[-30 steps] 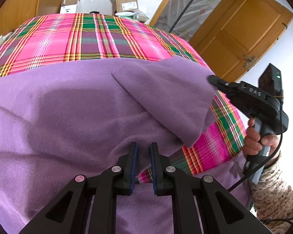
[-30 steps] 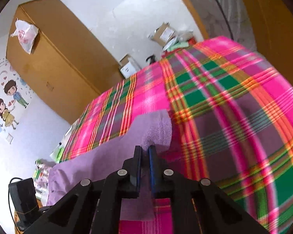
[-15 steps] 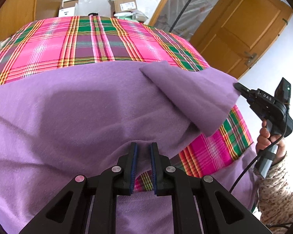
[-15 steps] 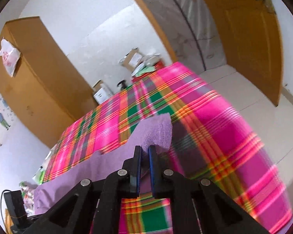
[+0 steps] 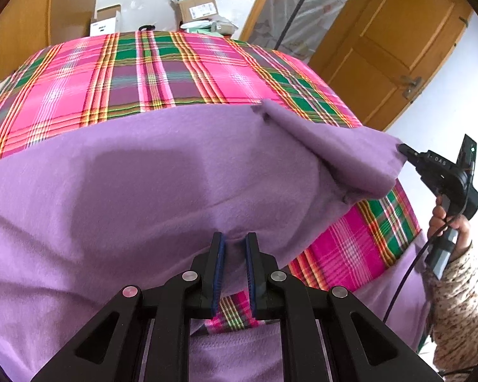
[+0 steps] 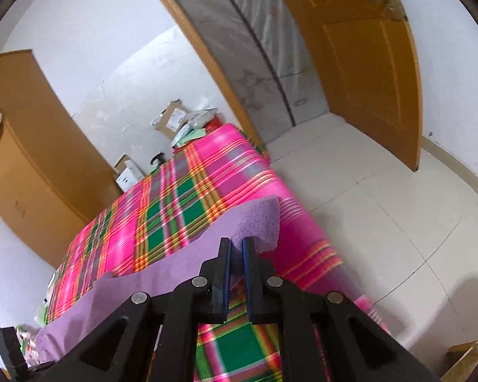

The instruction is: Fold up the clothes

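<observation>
Since a second ago you are drawing your right gripper (image 6: pixel 235 248) outward, unfolding one purple garment (image 5: pixel 143 191); both grippers, left gripper (image 5: pixel 234 248) included, are apparently pinching its fabric on the plaid sheet (image 5: pixel 175 73).

I'm in a home bedroom: a bed under a pink-and-green plaid cover (image 5: pixel 181 73), a tall wooden wardrobe (image 6: pixel 32 159) against the white wall, an open wooden door (image 6: pixel 366 63), cardboard boxes (image 5: pixel 196 8) stacked behind, pale floor tiles (image 6: pixel 382 207).
</observation>
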